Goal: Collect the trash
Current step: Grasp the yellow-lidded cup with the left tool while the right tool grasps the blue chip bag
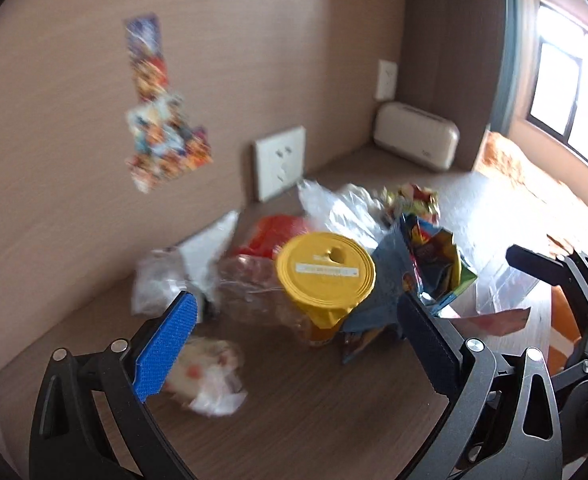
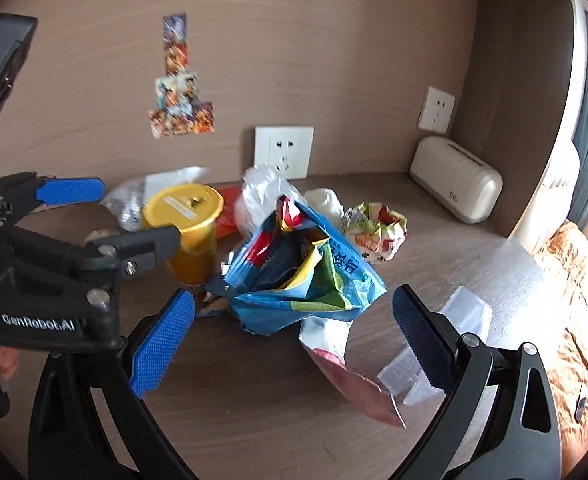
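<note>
The left gripper (image 1: pixel 294 344) is spread wide, the cup (image 1: pixel 326 276) just ahead between its fingers. The right gripper (image 2: pixel 294 340) gapes too, holding nothing, the bag (image 2: pixel 302 276) just beyond its tips.

A yellow-lidded cup (image 2: pixel 183 222) stood upright amid the litter, just left of a gaping blue snack bag (image 2: pixel 302 276). Behind lay clear plastic bags (image 2: pixel 259 200), a crumpled wrapper (image 2: pixel 376 236), and, blurred, perhaps a soiled tissue (image 1: pixel 205 376) nearer.
</note>
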`<action>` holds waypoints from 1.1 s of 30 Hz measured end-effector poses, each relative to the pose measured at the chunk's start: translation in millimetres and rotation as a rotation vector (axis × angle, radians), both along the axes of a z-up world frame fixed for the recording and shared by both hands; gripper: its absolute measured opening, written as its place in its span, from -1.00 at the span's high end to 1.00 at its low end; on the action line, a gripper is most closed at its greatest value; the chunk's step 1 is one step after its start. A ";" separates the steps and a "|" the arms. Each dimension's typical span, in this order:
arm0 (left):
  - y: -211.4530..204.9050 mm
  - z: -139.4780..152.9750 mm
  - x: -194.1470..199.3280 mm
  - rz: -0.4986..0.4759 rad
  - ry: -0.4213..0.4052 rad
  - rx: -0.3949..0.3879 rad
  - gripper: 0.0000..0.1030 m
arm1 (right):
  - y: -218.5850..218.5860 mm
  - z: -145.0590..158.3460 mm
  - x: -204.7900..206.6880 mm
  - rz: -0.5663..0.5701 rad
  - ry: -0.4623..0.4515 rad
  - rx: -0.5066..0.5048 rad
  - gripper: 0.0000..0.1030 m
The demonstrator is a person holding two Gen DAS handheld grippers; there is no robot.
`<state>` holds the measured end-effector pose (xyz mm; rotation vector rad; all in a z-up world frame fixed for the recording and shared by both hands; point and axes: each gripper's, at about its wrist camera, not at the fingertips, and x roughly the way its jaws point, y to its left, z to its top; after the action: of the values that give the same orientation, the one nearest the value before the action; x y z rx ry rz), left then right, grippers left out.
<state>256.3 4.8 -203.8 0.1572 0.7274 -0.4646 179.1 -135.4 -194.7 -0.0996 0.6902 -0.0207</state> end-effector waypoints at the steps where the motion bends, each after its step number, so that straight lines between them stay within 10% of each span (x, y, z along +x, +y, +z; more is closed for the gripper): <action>1: -2.3 -3.9 3.8 -0.016 0.009 0.001 -0.91 | -1.3 -2.6 3.7 -0.017 0.005 -0.003 -0.92; 10: -22.9 -23.1 31.4 -0.131 0.025 0.009 -0.90 | -1.1 -18.3 26.1 -0.043 0.044 -0.005 -0.91; 16: -29.6 -33.3 36.9 -0.165 0.075 -0.021 0.07 | -1.8 -27.2 31.7 -0.011 0.062 0.027 -0.33; 33: -0.6 47.9 -12.2 -0.072 -0.079 -0.054 0.08 | -5.4 44.1 -6.8 0.004 -0.112 0.017 -0.19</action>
<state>244.1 4.2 -156.0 0.1511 0.6327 -0.5436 172.3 -140.8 -150.7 -0.0831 0.5779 -0.0167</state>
